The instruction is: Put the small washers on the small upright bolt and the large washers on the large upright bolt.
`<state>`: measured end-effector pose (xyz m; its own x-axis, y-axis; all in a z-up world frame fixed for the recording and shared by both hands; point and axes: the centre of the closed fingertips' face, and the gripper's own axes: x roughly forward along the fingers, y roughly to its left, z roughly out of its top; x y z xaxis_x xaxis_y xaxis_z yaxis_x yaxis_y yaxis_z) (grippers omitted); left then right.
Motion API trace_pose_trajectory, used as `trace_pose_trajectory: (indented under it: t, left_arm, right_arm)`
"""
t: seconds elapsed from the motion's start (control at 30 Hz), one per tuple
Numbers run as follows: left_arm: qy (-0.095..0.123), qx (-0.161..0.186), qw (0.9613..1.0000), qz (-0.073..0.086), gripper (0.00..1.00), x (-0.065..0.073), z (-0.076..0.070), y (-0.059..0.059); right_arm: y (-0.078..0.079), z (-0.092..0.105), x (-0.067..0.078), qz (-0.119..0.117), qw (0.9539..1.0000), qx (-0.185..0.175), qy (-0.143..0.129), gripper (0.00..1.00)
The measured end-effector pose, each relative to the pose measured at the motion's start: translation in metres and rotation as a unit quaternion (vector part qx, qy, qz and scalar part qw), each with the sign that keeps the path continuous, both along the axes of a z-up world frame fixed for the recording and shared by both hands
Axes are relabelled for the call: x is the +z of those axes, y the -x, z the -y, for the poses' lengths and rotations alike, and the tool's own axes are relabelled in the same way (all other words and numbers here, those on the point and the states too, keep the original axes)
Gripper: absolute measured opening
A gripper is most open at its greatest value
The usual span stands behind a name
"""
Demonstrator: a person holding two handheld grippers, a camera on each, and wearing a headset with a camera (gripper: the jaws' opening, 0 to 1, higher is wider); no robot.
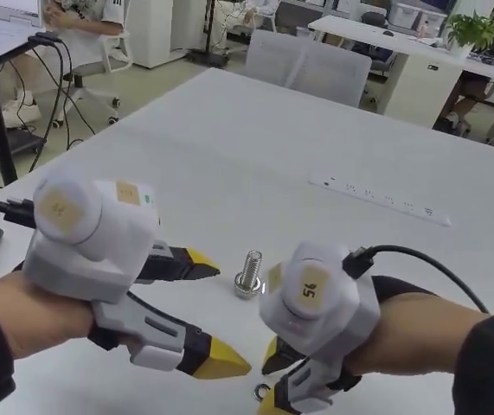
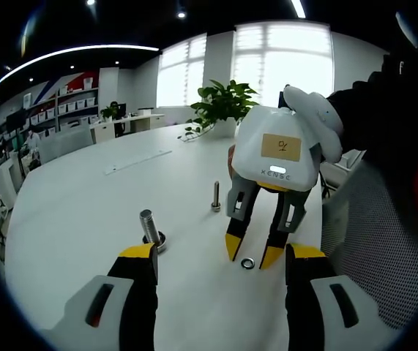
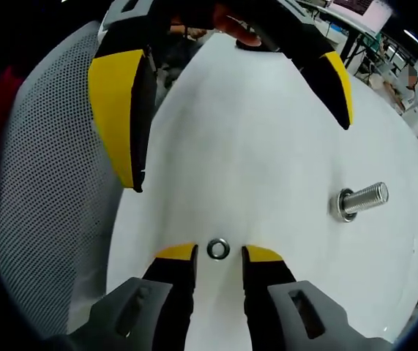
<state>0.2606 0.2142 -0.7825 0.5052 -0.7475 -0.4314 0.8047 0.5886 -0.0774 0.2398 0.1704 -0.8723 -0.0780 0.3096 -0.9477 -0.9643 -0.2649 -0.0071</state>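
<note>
A small silver metal washer (image 3: 218, 248) lies between the parted fingers of the right gripper (image 3: 219, 257). The fingers of the left gripper (image 2: 222, 256) stand wide apart.

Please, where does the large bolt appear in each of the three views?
Head view: large bolt, just below centre, upright.
Left gripper view: bolt, lower left of centre, upright.
Right gripper view: bolt, right of centre, turned sideways in the picture.
Shared landmark: the small washer at the right gripper's tips.
</note>
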Motion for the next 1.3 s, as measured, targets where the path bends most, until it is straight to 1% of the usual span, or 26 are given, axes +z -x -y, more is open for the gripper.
trace_pose_trajectory:
  t: [0.27,0.4,0.53,0.67,1.3]
  left_arm:
    - [0.002,0.0,1.0,0.002,0.7,0.0009,-0.0001,0.0013]
    - [0.003,0.0,1.0,0.003,0.7,0.0014,-0.0001,0.0022]
    - [0.004,0.001,1.0,0.004,0.7,0.0016,0.0004,0.003]
    - [0.004,0.0,1.0,0.005,0.7,0.0026,0.001,0.0046]
    - [0.004,-0.003,1.0,0.003,0.69,0.0028,0.0013,0.0057]
  right_arm:
    - [0.0026,0.0003,-0.0004,0.006,1.0,0.005,0.001,0.24]
    - [0.0033,0.0,-0.0004,0.007,1.0,0.003,0.003,0.21]
    - [0.0054,-0.0004,-0.0008,0.013,0.9998,0.01,0.007,0.16]
    - [0.0046,-0.0008,-0.0004,0.016,0.9998,0.01,0.008,0.14]
    - [0.0045,-0.0013,-0.0013,0.016,0.9999,0.003,0.006,0.13]
